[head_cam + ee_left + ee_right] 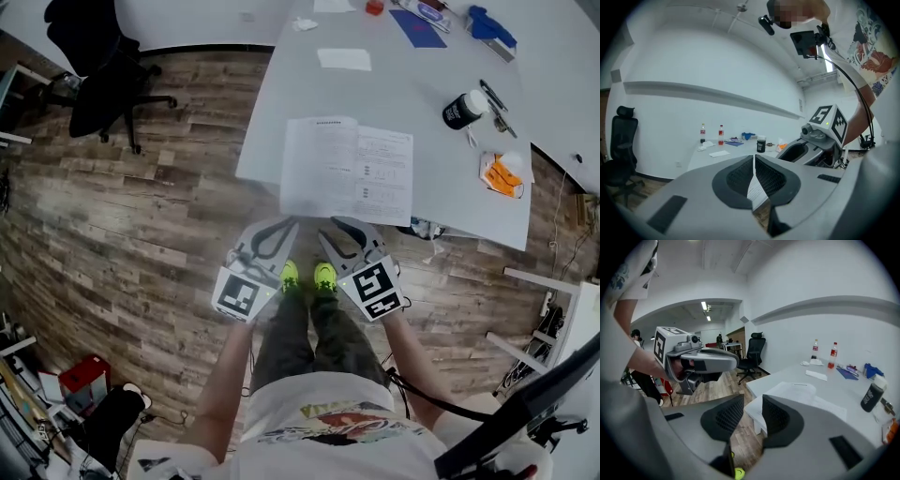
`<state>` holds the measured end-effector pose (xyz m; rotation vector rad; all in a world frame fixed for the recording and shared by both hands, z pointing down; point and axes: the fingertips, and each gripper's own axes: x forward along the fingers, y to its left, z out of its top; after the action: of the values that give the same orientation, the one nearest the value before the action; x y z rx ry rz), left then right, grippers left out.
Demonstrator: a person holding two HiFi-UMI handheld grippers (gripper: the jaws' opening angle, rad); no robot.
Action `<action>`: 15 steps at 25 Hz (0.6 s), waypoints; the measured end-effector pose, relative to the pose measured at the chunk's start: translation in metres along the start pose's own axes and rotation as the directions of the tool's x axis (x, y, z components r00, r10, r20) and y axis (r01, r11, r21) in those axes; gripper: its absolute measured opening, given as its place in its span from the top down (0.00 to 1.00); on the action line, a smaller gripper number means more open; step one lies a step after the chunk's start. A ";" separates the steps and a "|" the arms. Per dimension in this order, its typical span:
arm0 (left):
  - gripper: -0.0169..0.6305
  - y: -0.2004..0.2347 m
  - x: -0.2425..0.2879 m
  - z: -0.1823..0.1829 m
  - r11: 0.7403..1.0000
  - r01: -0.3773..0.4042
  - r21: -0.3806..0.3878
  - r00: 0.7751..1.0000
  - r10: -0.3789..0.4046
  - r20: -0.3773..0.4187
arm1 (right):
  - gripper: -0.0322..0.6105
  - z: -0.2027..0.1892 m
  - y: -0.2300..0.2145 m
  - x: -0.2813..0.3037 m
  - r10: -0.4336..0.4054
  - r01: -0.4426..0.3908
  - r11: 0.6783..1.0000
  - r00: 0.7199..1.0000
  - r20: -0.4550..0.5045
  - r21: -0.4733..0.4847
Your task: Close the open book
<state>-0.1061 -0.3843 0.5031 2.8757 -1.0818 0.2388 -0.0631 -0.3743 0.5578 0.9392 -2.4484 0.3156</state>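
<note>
The open book (347, 171) lies flat with white printed pages at the near edge of the white table (281, 94). Both grippers hang just short of that edge, over the wooden floor, pointing at the book. My left gripper (289, 225) is shut, its tips together with nothing in them. In the left gripper view (753, 159) only a thin slit shows between the pads, with a strip of the book's page (755, 191) beyond it. My right gripper (345, 228) stands open and empty. In the right gripper view (753, 405) the book (797, 392) lies ahead on the table corner.
Farther back on the table are a black bottle (461, 110), an orange and white item (502, 175), a paper sheet (344, 59) and blue items (417, 26). Two drink bottles (833, 356) stand at the far end. A black office chair (98, 70) stands on the floor at the left.
</note>
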 end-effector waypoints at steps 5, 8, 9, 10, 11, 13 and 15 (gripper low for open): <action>0.95 0.011 0.006 -0.031 0.999 -0.013 -0.046 1.000 0.013 0.004 | 0.79 -0.036 -0.007 0.030 -0.027 0.018 0.995 0.995 -0.091 -0.098; 0.95 0.017 0.009 -0.051 0.999 -0.020 -0.049 1.000 0.020 0.000 | 0.79 -0.053 -0.008 0.048 -0.040 0.022 0.988 0.992 -0.121 -0.152; 0.95 0.018 0.009 -0.057 0.998 -0.023 -0.054 1.000 0.023 -0.003 | 0.79 -0.057 -0.008 0.053 -0.041 0.022 0.988 0.991 -0.124 -0.155; 0.95 0.020 0.009 -0.063 0.998 -0.025 -0.062 1.000 0.025 -0.006 | 0.79 -0.061 -0.009 0.057 -0.043 0.023 0.988 0.991 -0.127 -0.152; 0.95 0.021 0.010 -0.068 0.997 -0.027 -0.069 1.000 0.026 -0.008 | 0.79 -0.066 -0.011 0.061 -0.045 0.026 0.988 0.990 -0.131 -0.150; 0.95 0.024 0.013 -0.077 0.996 -0.030 -0.086 1.000 0.030 -0.011 | 0.79 -0.075 -0.015 0.069 -0.056 0.032 0.986 0.988 -0.144 -0.161; 0.95 0.026 0.014 -0.085 0.994 -0.035 -0.104 0.999 0.034 -0.013 | 0.79 -0.084 -0.018 0.077 -0.071 0.037 0.979 0.984 -0.166 -0.199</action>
<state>-0.1232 -0.4032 0.5890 2.7627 -1.1077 0.1942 -0.0698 -0.3987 0.6703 0.8549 -2.2444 0.1286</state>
